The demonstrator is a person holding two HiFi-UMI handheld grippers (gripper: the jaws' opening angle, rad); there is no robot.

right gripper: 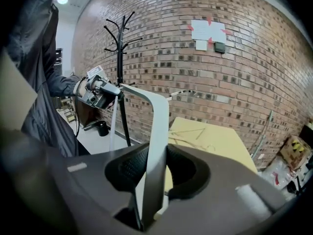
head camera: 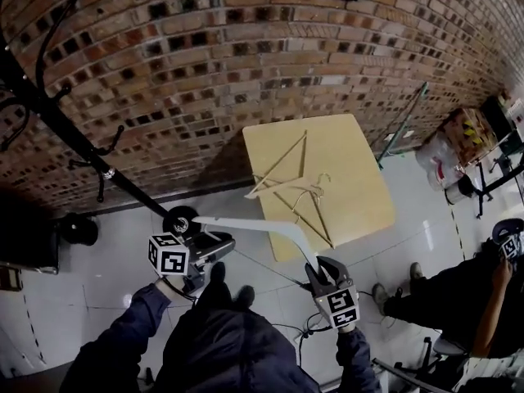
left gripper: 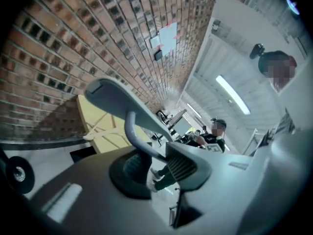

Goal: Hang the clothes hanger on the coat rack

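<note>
hanger [head camera: 246, 221]: white, flat, angled | left gripper [left gripper: 155, 164] fingers [left gripper: 185, 166]: pinch grey hook [left gripper: 131, 126] | right gripper [right gripper: 156, 173] fingers [right gripper: 128, 169]: pinch arm [right gripper: 159, 131]

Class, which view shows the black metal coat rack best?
Right gripper view: the black metal coat rack stands upright, hooks plain. The head view foreshortens it from above; the left gripper view shows only a dark disc, perhaps its base.
</note>
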